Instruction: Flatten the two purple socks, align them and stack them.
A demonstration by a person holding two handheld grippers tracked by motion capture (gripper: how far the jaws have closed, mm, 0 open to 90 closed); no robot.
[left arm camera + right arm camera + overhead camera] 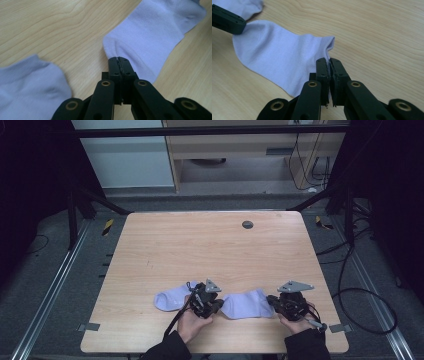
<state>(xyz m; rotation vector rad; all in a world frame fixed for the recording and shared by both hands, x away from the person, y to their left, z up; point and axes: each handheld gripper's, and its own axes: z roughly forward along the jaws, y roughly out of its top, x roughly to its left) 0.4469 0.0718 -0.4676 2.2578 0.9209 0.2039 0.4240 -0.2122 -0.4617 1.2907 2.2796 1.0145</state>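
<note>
Two pale lilac socks lie near the front edge of the wooden table (210, 245). My left gripper (219, 306) (118, 59) is shut on the left end of the right-hand sock (247, 304) (150, 37). My right gripper (270, 301) (329, 61) is shut on that same sock (279, 57) at its open cuff end, so the sock spans between the two. The other sock (170, 299) (30, 82) (242, 6) lies flat just left of the left gripper, untouched. In the right gripper view the left gripper's jaw tip (227, 19) is on the sock's far end.
A small dark round disc (247, 224) sits on the table's far side. Cables (350, 285) run over the floor to the right. Metal rails (55, 285) flank the table. The person's hands and dark sleeves come in at the front edge.
</note>
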